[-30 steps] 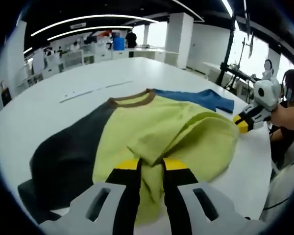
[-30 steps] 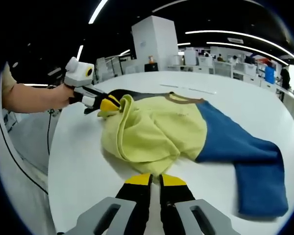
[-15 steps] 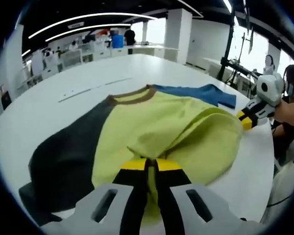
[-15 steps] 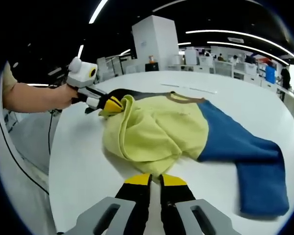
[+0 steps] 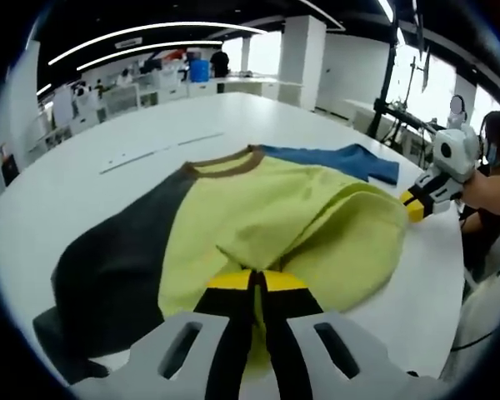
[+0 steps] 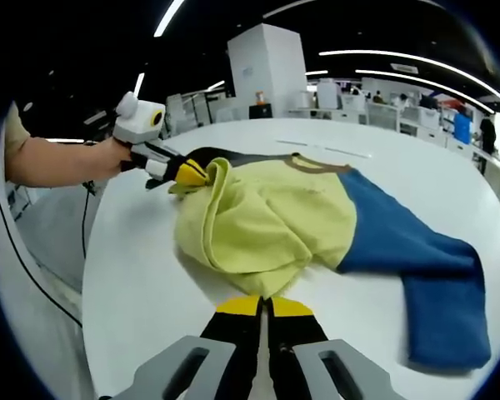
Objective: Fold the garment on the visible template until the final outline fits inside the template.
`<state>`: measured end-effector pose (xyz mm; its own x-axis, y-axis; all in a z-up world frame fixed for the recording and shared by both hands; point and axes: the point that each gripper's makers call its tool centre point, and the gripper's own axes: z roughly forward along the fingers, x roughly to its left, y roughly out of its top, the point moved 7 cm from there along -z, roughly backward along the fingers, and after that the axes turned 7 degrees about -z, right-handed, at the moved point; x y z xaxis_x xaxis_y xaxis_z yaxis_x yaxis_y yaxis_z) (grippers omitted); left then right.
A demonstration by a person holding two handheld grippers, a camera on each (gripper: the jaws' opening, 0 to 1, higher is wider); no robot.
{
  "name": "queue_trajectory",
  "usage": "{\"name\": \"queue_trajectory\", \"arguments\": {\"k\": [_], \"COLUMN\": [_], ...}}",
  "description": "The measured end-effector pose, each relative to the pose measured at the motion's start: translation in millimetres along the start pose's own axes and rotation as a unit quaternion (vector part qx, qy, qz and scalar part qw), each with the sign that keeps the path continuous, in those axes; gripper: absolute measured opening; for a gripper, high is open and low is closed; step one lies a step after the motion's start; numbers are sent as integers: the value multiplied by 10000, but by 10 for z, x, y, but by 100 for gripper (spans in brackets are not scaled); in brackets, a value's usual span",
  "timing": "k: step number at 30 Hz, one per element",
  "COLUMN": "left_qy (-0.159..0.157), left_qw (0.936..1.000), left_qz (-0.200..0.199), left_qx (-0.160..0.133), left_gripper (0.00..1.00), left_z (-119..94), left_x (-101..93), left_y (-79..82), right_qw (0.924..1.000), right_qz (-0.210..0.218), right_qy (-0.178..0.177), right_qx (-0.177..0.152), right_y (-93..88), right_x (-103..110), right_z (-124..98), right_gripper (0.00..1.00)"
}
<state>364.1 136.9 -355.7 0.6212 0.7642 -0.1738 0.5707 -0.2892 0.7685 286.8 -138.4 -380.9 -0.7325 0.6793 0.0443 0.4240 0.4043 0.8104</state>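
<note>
Garment, a soft yellow-bodied knit sweatshirt (image 5: 267, 217) with charcoal and blue sleeves, lay mid-way on the white round table (image 5: 83, 167). Left gripper (image 5: 256, 282) and right gripper (image 6: 265, 306) each pinched its hem. Limp, light; hold by hem corners.

I am working in a large open-plan lab or office hall: long strip lights (image 5: 150, 33) run across a dark ceiling, white square pillars (image 6: 271, 71) stand between rows of white workbenches (image 5: 142, 92) with equipment, and my own surface is a broad white table (image 5: 83, 167)
</note>
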Motion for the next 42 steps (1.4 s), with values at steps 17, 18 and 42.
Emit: {"name": "queue_trajectory", "arguments": {"k": [17,18,42], "left_qy": [1,7,313], "left_qw": [9997,9997,9944], "left_qz": [-232,-255,-895], "left_qx": [-58,-57,-466], "left_gripper": [0,0,0], "left_z": [-432,-475,-1165], "left_x": [27,29,99], "left_y": [-206,-232,-399], "right_qw": [9999,9998,9976], "right_qz": [-45,-57,-430], "right_qy": [-112,-121,-391], "right_qx": [-119,-130,-386], "right_y": [38,50,338], "right_x": [-58,-56,-95], "right_z": [-217,-240,-646], "right_gripper": [0,0,0]}}
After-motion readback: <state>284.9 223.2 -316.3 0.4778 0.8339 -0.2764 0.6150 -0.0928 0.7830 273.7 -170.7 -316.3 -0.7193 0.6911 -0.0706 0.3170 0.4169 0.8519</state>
